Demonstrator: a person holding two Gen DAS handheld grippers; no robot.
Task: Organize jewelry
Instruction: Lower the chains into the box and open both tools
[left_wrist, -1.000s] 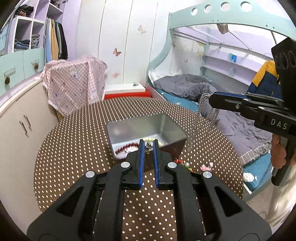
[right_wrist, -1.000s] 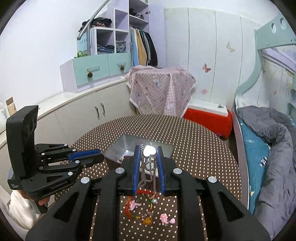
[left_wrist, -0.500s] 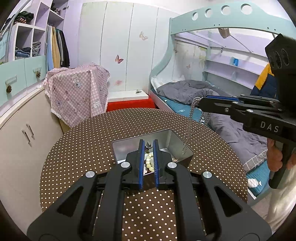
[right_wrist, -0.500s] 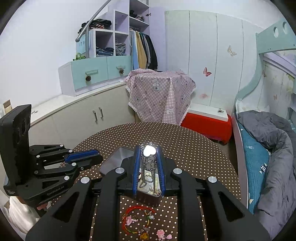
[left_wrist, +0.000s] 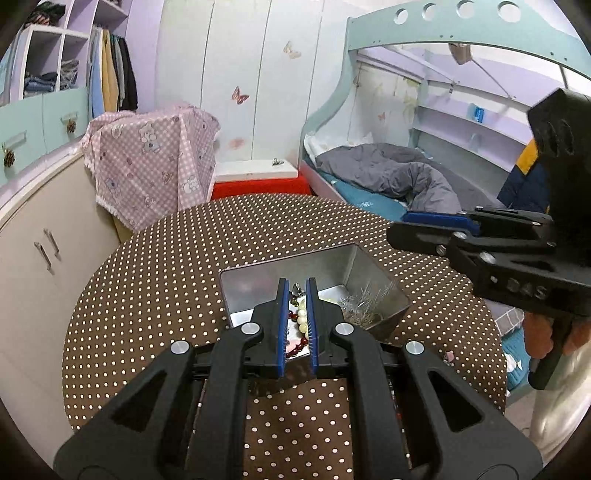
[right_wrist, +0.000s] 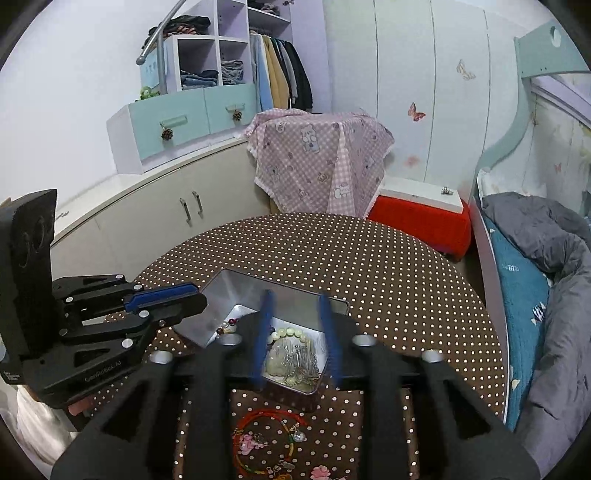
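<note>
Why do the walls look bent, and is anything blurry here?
Both wrist views use fisheye lenses, so straight walls and cupboards bow near the dark corners. Right wrist view: the blue fingers are smeared by motion. Left wrist view: the silver chain in the tin is blurred.

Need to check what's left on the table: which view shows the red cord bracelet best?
Right wrist view: the red cord bracelet lies in full view on the dotted tablecloth, just outside the metal tin. In the left wrist view it is hidden behind the left tool.

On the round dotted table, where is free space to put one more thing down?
The far half of the table, beyond the metal tin, is bare. So is its left side in the left wrist view. Crowded: inside the tin, and the near edge with the red bracelet.
</note>
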